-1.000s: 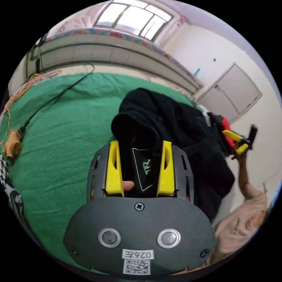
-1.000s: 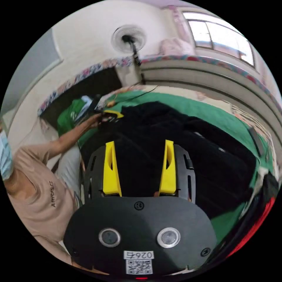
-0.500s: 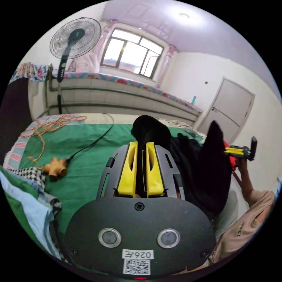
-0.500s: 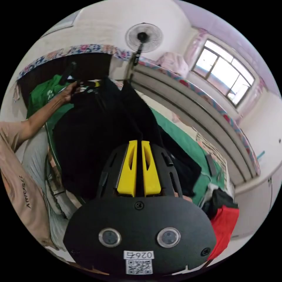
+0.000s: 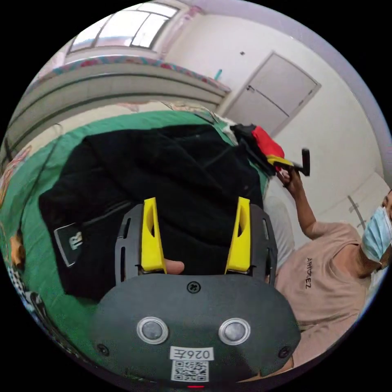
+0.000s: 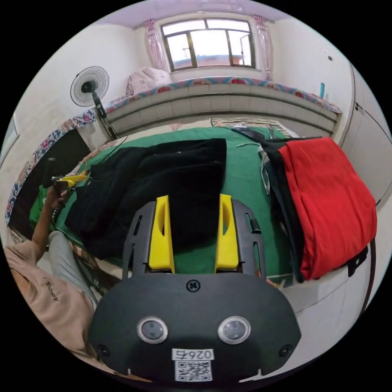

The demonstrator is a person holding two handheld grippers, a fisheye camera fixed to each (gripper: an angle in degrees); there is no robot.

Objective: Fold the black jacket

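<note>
Left tool (image 5: 196, 228): jaws apart, holding nothing, poised over the near part of the one black jacket (image 5: 163, 171). Right tool (image 6: 192, 228): jaws likewise apart and empty, poised over the jacket's near edge and the green bed cover (image 6: 245, 179). The jacket lies spread flat on the cover. In the left gripper view the person's raised hand (image 5: 290, 179) grips the other tool beyond the jacket. One folded red garment (image 6: 326, 204) lies beside the jacket; one standing fan (image 6: 89, 85) stands farther off.
</note>
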